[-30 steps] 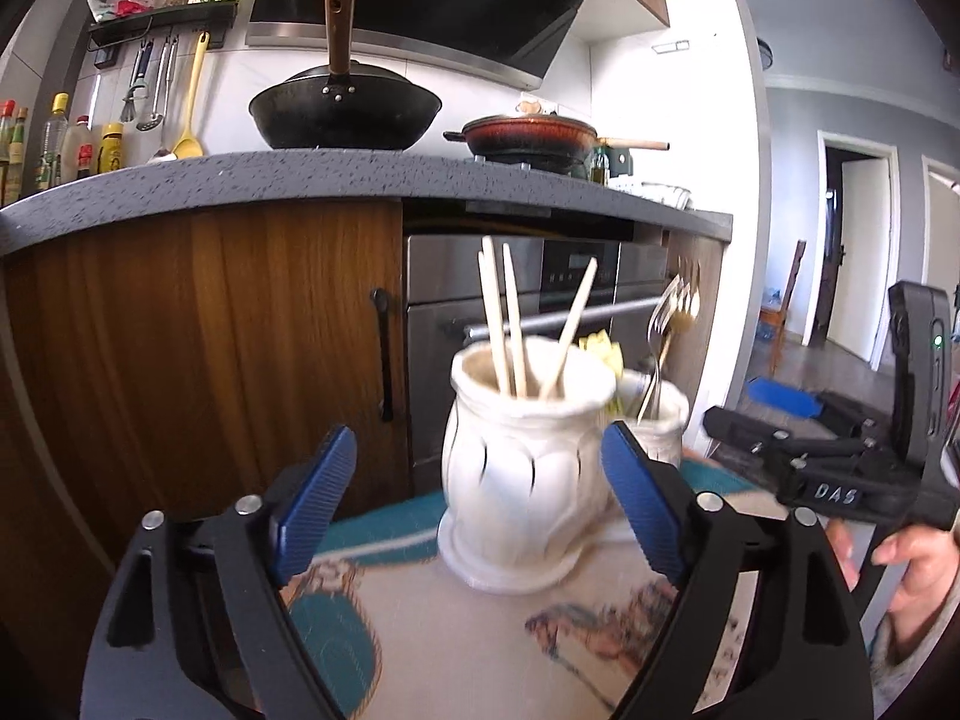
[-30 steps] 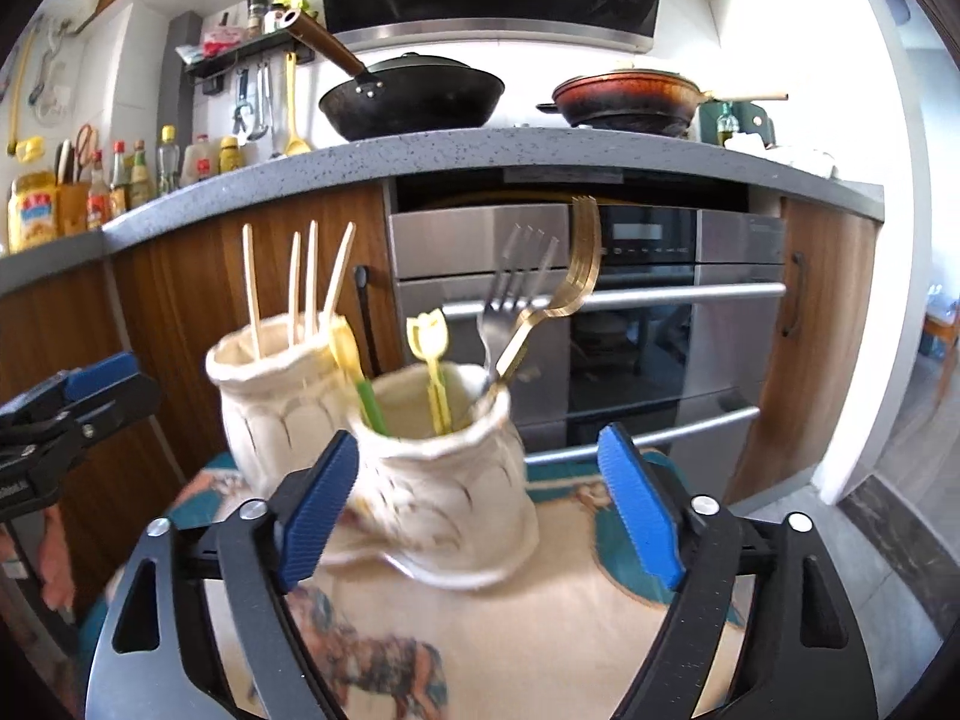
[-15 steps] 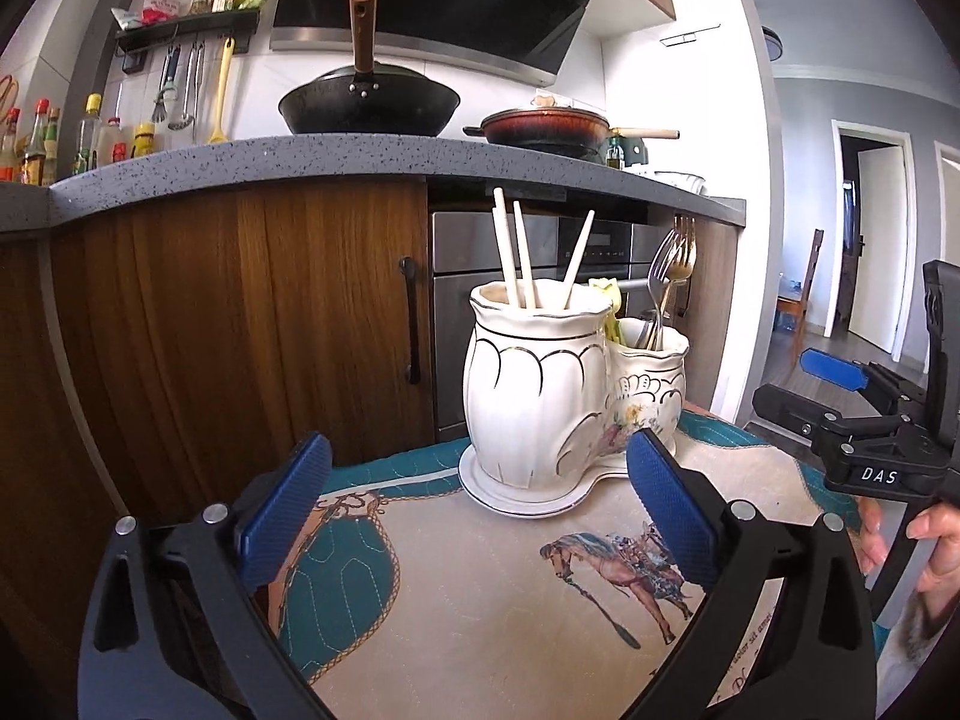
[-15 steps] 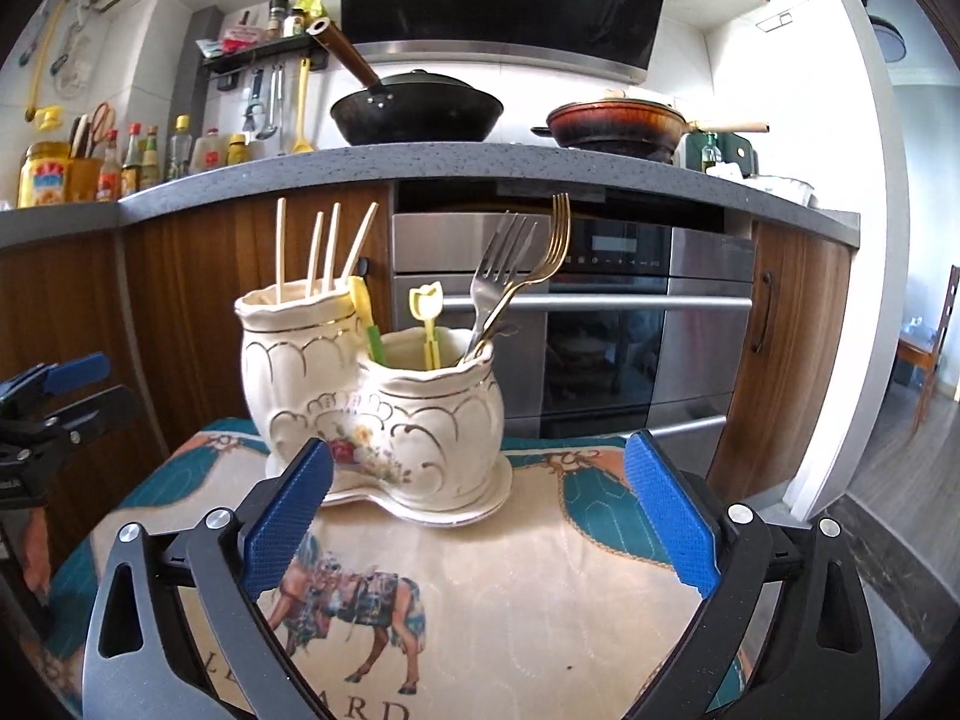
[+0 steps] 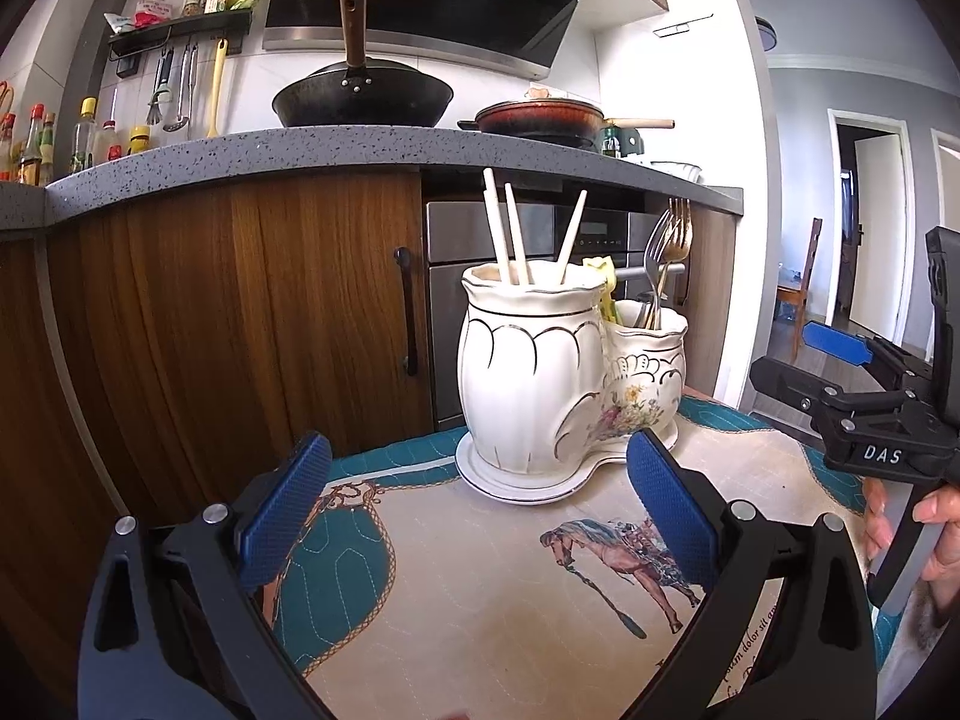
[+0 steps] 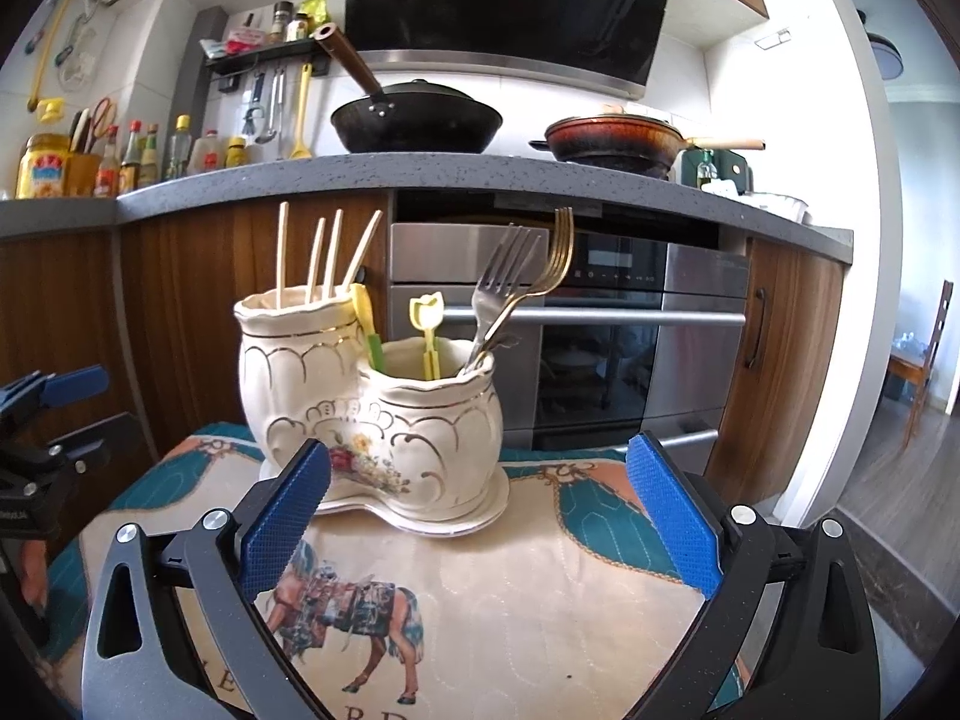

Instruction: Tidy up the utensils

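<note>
A white double ceramic utensil holder [image 5: 534, 372] [image 6: 384, 414] stands on its saucer on a horse-print mat [image 5: 480, 588] [image 6: 510, 588]. The tall pot holds several pale chopsticks [image 5: 510, 234] [image 6: 324, 252]. The short pot holds a silver fork [image 6: 498, 294], a gold fork [image 6: 555, 258], and small yellow-green picks [image 6: 427, 330]. My left gripper [image 5: 480, 510] is open and empty, in front of the holder. My right gripper [image 6: 477, 510] is open and empty, also short of it; it shows at the right of the left wrist view [image 5: 840, 372].
Behind the mat are wooden cabinet doors [image 5: 240, 312] and a steel oven [image 6: 630, 330] under a grey counter [image 6: 420, 177]. A black wok [image 6: 417, 120] and a red pan [image 6: 612, 138] sit on top. Bottles [image 6: 138, 156] stand at the left.
Both grippers have drawn back from the holder, which now looks smaller and farther away. More of the mat shows in front of them. Both stay open and empty.
</note>
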A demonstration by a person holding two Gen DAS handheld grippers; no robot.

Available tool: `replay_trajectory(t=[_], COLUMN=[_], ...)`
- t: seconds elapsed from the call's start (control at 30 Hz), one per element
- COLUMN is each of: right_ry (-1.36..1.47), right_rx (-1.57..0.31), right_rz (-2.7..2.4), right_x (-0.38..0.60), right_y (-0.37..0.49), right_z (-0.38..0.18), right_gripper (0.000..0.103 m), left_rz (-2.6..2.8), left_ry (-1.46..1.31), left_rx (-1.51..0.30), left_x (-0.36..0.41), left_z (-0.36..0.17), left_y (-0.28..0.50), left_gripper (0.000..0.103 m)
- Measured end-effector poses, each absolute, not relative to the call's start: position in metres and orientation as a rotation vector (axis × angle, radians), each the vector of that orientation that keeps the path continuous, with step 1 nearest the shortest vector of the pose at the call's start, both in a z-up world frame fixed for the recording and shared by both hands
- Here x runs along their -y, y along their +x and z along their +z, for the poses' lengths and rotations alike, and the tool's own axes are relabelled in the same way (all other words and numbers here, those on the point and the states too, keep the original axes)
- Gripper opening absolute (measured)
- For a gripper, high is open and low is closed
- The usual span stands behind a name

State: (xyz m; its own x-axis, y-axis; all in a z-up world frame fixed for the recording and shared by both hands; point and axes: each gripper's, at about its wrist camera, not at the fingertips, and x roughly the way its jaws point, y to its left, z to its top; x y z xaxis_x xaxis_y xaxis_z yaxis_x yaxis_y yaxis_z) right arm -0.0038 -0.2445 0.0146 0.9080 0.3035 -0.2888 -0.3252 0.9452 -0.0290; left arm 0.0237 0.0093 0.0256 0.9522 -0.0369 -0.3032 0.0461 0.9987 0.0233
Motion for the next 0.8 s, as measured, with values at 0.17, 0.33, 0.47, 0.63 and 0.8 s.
replay_trajectory(t=[0.17,0.33,0.47,0.63,0.8], right_ry=[-0.077,-0.07,-0.072,-0.069,-0.071], right_rx=[-0.295,-0.3,-0.3,-0.301,-0.301], right_rz=[0.324,0.324,0.323,0.324,0.323], right_x=[0.2442,0.2456,0.2456,0.2456,0.2454], right_y=[-0.0021,-0.0005,-0.0003,-0.0003,-0.0004], right_z=[0.0143,0.0141,0.0141,0.0141,0.0141], right_gripper=[0.098,0.098,0.098,0.098,0.098], left_rz=[-0.031,-0.029,-0.028,-0.026,-0.025], left_ry=[0.05,0.065,0.061,0.063,0.062], left_rx=[-0.311,-0.315,-0.316,-0.316,-0.317], left_x=[-0.0048,-0.0021,-0.0023,-0.0021,-0.0019], left_z=[0.025,0.0243,0.0239,0.0238,0.0234], left_y=[0.0244,0.0245,0.0245,0.0242,0.0245], left_gripper=[0.097,0.097,0.097,0.097,0.097])
